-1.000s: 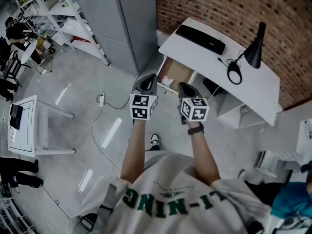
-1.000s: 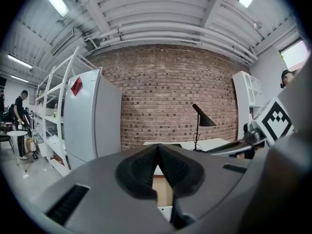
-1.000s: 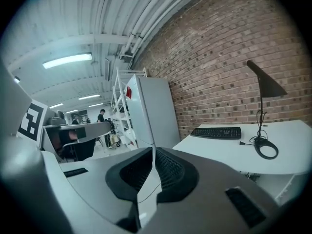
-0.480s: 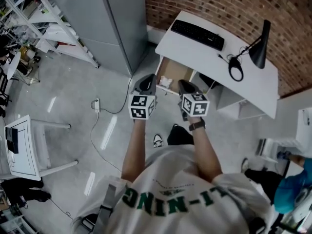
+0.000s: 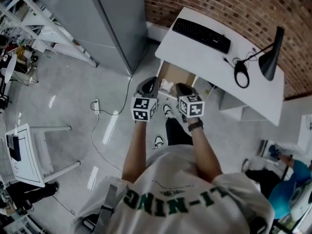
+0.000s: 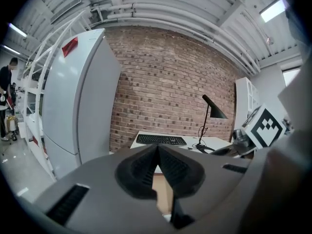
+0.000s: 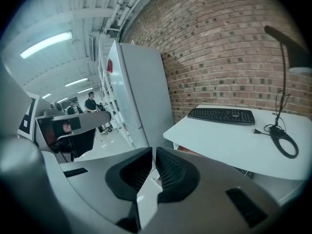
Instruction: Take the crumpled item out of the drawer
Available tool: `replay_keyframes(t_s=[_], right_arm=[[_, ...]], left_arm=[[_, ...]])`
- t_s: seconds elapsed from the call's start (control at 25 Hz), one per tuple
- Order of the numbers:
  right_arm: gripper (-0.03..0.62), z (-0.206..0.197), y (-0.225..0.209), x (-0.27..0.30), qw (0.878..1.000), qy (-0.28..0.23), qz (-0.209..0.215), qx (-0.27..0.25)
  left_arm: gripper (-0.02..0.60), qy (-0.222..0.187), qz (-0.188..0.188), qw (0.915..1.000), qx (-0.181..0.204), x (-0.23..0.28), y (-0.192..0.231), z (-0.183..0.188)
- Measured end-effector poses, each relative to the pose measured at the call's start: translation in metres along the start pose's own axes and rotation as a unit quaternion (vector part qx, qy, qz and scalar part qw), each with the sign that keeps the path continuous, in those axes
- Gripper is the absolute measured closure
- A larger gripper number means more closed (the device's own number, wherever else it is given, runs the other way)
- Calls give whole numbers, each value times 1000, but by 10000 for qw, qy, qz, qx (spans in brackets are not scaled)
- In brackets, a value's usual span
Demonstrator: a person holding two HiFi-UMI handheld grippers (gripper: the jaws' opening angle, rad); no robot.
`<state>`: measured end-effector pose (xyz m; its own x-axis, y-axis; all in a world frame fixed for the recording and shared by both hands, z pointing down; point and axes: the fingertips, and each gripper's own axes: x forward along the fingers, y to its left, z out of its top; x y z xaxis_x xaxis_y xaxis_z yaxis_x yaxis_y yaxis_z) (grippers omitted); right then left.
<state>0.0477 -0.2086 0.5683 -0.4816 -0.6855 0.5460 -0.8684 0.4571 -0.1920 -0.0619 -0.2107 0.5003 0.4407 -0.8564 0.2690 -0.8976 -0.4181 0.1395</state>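
- A tall grey metal cabinet (image 5: 114, 23) stands off the left end of the white bench (image 5: 195, 57).
- The left tool (image 5: 150, 82), jaws closed on nothing, hangs by the front edge of the open wooden drawer (image 5: 179, 73).
- The crumpled white item (image 5: 167, 85) lies in the drawer near that front edge, between both tools.
- The right tool (image 5: 181, 87) is closed and empty too.
- A black keyboard (image 5: 202, 34) lies along the bench's wall edge, and a black desk lamp (image 5: 270, 57) stands at the right end.

Worktop (image 5: 214, 62): smooth, white, matt. Wall (image 5: 234, 6): rough red-brown brick. Drawer interior (image 5: 178, 74): pale wood tone. Crumpled item (image 5: 167, 85): white, creased, paper-like. Floor (image 5: 73, 101): polished grey, glossy reflections. Keyboard (image 5: 202, 35): black matt plastic.
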Motion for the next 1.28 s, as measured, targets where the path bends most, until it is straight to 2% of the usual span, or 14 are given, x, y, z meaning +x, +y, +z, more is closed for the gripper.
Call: replay_keyframes(t_s=[0.16,0.28,0.6,0.84,1.0,1.16,1.28], right_arm=[[585,-16,-17,38,9988,464,40,-133],[585,-31,-24,67,9968,776,187,-78],[583,-71,-35,143,9860,1511,627,-335],[583,-113,-53,184,9733,2036,699,-790],[583,-131,-47,203,9610,2353,1024,-1032],[580,-151,-62,223,9511,2577,1027,-1362],[525,-165,-66,242,9471,2690,1203,-1270]], left_arm=[[581,110,-136,9998,-132,33,9,-7],[581,253,-101,9994,-221,53,21,-20],[581,811,2,9954,-511,89,51,-80],[581,941,-43,9928,-746,119,63,-118],[581,1039,-20,9914,-797,135,73,-141],[581,1158,-23,9901,-792,146,79,-164],[581,1251,25,9885,-848,151,87,-181]])
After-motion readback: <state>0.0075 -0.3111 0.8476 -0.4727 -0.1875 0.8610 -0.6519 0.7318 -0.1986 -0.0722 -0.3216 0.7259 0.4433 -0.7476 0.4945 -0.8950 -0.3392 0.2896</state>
